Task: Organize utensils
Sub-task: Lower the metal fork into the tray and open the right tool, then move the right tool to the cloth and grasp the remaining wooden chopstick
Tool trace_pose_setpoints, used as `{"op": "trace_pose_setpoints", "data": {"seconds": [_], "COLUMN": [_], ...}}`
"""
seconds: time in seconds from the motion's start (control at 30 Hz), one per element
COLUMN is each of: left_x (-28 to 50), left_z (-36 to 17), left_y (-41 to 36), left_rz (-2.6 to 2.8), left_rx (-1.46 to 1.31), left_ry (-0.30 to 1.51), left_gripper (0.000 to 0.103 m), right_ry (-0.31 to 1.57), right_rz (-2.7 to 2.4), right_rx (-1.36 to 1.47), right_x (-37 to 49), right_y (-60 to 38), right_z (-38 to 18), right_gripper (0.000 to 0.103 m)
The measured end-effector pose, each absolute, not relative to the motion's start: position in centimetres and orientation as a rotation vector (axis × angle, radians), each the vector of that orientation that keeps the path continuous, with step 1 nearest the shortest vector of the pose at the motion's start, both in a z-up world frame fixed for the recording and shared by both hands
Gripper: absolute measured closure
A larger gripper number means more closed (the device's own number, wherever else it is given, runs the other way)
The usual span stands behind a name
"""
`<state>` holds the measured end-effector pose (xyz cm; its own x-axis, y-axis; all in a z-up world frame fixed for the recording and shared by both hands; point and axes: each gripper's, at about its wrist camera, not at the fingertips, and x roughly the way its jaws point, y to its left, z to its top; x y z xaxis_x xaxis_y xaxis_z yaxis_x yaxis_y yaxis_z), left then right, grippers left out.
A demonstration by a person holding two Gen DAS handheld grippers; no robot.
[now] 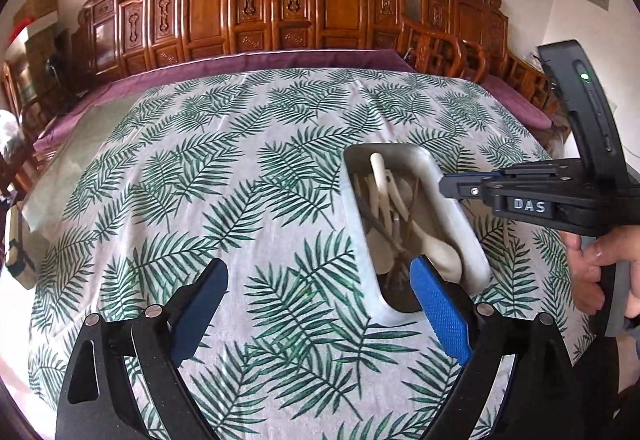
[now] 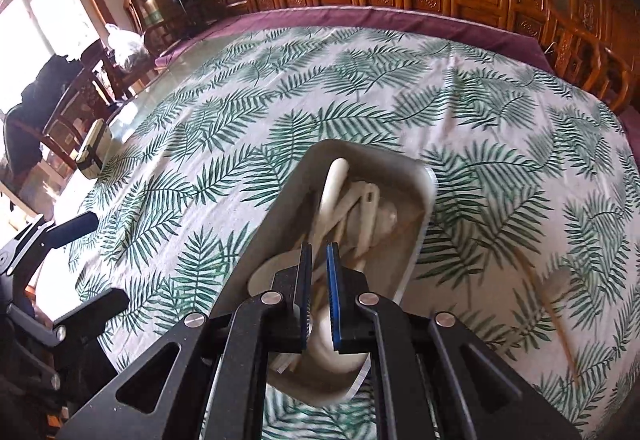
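Observation:
A pale rectangular tray lies on the leaf-print tablecloth, holding white spoons and brown chopsticks. My left gripper hangs over the cloth just left of the tray's near end, jaws wide open and empty; its blue right finger overlaps the tray's near corner. My right gripper hovers over the tray, jaws shut to a thin slit with nothing clearly between them. From the left wrist it reaches in from the right. A blurred tan stick lies on the cloth right of the tray.
Carved wooden chairs line the table's far side behind a purple cloth border. A small strapped box sits at the left table edge. A hand grips the right gripper's handle. The left gripper shows at the left edge.

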<state>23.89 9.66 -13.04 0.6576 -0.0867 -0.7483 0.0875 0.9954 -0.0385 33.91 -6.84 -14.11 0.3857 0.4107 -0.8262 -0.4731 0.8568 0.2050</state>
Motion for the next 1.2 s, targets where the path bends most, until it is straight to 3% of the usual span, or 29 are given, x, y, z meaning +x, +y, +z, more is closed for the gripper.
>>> {"op": "trace_pose_setpoints", "data": {"seconds": [0.27,0.63,0.87,1.17,1.2], "left_x": [24.3,25.5,25.9,26.3,26.4], "left_z": [-12.6,-13.0,-13.3,-13.2,-13.2], "left_y": [5.2,-1.1,-3.3,-5.7,-5.8], "left_rz": [-0.172,-0.257,-0.284,-0.307,-0.308], "left_rx": [0.033,0.071,0.096,0.139,0.141], "left_ry": [0.839,0.851,0.873,0.878,0.879], "left_gripper": [0.014,0.014,0.014,0.014,0.014], "right_ry": [1.008,1.078,1.154,1.16,1.153], "right_rz": [0.446,0.348,0.352,0.372,0.378], "right_rx": [-0.113,-0.188,-0.221,-0.236,-0.247], "right_x": [33.4,34.8,36.7,37.5,37.4], "right_y": [-17.5,-26.0,-26.7,-26.3,-26.2], "right_z": [-14.3,-18.3,-22.5,-23.7,-23.7], "right_gripper": [0.089,0.067,0.067,0.067,0.071]}}
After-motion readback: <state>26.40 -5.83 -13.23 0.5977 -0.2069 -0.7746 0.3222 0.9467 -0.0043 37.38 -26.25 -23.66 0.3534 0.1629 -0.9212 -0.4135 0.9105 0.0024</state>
